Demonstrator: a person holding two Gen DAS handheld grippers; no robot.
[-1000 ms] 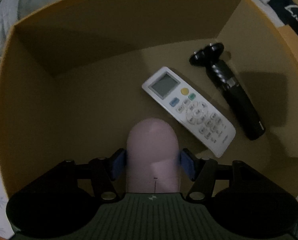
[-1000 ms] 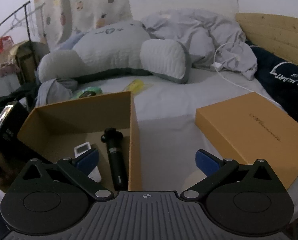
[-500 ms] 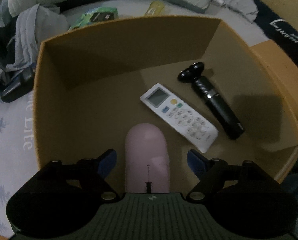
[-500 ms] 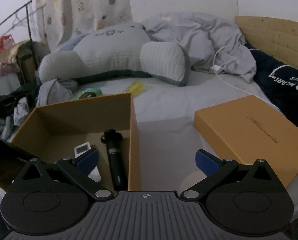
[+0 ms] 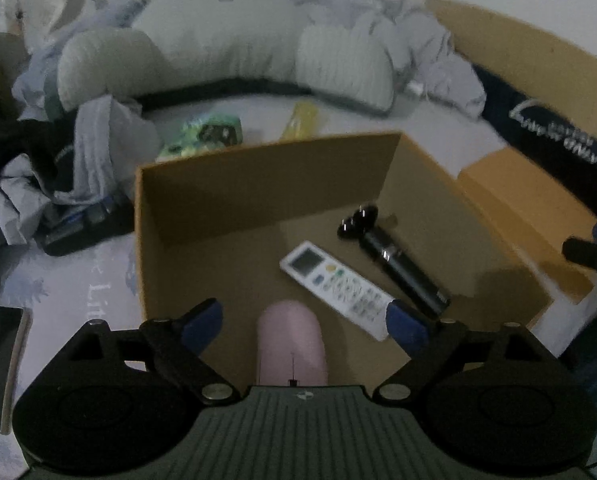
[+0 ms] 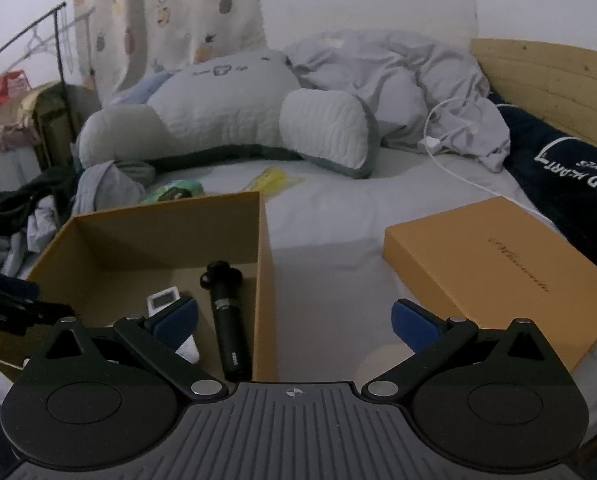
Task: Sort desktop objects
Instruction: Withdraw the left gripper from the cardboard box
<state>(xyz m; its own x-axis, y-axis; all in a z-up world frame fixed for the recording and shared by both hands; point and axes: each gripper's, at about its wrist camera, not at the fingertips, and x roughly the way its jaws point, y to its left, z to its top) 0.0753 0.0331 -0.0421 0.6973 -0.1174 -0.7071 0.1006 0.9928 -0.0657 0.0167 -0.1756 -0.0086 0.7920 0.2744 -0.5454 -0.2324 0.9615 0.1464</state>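
White bed sheet [image 6: 338, 232] carries everything, with a big grey pillow [image 6: 226, 108] at the back. On it stands an open brown cardboard box [image 5: 258, 184]. Inside the box lie a white remote control with buttons [image 5: 338, 284], a black electric shaver [image 5: 398, 260] just beside it, and a pink rounded case [image 5: 290, 344] near the front wall. The left gripper [image 5: 304, 318] hangs above the pink case with its jaws wide apart, holding nothing. The right gripper [image 6: 294, 318] is wide open and empty too, near the box. I think the next job is to fetch another thing, maybe the dark flat phone [image 5: 2, 364] left of the box. Come down straight and squeeze it gently across the middle.
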